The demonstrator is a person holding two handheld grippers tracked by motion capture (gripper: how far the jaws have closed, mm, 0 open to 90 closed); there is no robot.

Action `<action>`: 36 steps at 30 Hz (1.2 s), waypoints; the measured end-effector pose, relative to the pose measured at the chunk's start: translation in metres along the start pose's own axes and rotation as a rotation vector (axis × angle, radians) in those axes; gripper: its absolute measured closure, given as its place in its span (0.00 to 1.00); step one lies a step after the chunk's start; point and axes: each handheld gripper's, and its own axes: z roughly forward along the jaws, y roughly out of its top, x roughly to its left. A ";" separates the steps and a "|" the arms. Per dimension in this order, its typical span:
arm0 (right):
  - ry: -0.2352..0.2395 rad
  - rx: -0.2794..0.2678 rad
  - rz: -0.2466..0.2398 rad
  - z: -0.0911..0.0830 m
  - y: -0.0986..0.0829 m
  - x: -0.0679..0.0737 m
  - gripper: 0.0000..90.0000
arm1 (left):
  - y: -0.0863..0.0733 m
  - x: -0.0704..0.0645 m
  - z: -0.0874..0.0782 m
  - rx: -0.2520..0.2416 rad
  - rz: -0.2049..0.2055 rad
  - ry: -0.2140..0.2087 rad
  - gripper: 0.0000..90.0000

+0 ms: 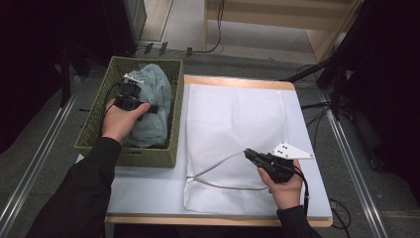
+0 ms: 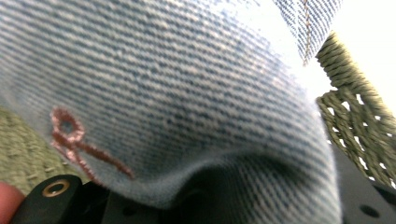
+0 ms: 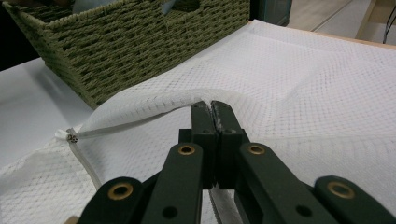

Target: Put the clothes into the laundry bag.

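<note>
A light blue denim garment [image 1: 154,91] fills the green woven basket [image 1: 94,119] at the table's left. My left gripper [image 1: 131,85] is pushed down into it. In the left gripper view the denim [image 2: 187,93], with a pink embroidered mark, lies over the jaws; their bases stand wide apart and the tips are hidden. A white mesh bag [image 1: 233,119] lies flat on the table. My right gripper [image 1: 247,152] is shut on the bag's raised hem [image 3: 140,119], and its tips [image 3: 210,109] are pressed together on the mesh [image 3: 303,93].
The basket wall [image 3: 140,42] stands just left of the bag, which lies on a pale blue tabletop [image 1: 148,188]. The mesh covers the table's middle and right. Cables and stand legs [image 1: 327,74] crowd the floor at the far right.
</note>
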 end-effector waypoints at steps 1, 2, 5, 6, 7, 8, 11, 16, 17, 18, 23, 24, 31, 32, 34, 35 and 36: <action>0.000 -0.001 0.001 0.000 0.000 -0.001 1.00 | 0.000 0.000 -0.003 -0.007 0.003 0.003 0.63; 0.000 0.001 0.002 0.000 -0.001 -0.001 1.00 | 0.000 0.000 -0.006 -0.016 0.004 0.004 0.63; -0.001 0.002 0.001 0.000 -0.001 -0.001 1.00 | 0.001 0.002 -0.013 -0.036 0.007 0.005 0.63; -0.001 0.002 0.001 0.000 -0.001 -0.001 1.00 | 0.001 0.002 -0.016 -0.044 0.005 0.002 0.63; -0.001 0.001 0.001 0.000 -0.001 -0.001 1.00 | 0.001 0.001 -0.018 -0.052 0.007 -0.002 0.63; -0.001 0.002 0.000 0.000 -0.001 -0.001 1.00 | 0.002 0.000 -0.022 -0.065 0.011 -0.005 0.63; -0.002 0.001 0.000 0.000 -0.001 -0.002 1.00 | 0.004 -0.005 -0.031 -0.099 0.024 -0.016 0.63; -0.005 0.001 0.000 0.000 -0.001 -0.002 1.00 | 0.010 -0.017 -0.048 -0.146 0.056 -0.035 0.63; -0.006 0.001 0.000 0.000 -0.001 -0.002 1.00 | 0.013 -0.023 -0.053 -0.157 0.073 -0.039 0.63; -0.006 0.000 0.000 0.000 -0.001 -0.002 1.00 | 0.013 -0.026 -0.055 -0.161 0.077 -0.046 0.63; -0.007 0.001 0.001 0.000 -0.002 -0.003 1.00 | 0.016 -0.044 -0.066 -0.188 0.123 -0.079 0.63; -0.006 0.002 0.000 0.000 -0.002 -0.003 1.00 | 0.016 -0.049 -0.069 -0.190 0.137 -0.095 0.63; -0.008 0.003 0.004 0.000 -0.003 -0.004 1.00 | 0.018 -0.083 -0.074 -0.198 0.210 -0.192 0.62; -0.008 0.001 0.004 0.000 -0.003 -0.004 1.00 | 0.018 -0.090 -0.074 -0.200 0.228 -0.204 0.62; -0.009 0.001 0.001 0.000 -0.003 -0.004 1.00 | 0.016 -0.101 -0.074 -0.199 0.248 -0.220 0.62; -0.009 0.002 0.003 0.000 -0.003 -0.004 1.00 | 0.015 -0.106 -0.074 -0.201 0.257 -0.227 0.62; -0.010 -0.001 0.000 0.000 -0.003 -0.005 1.00 | 0.013 -0.112 -0.074 -0.203 0.270 -0.234 0.63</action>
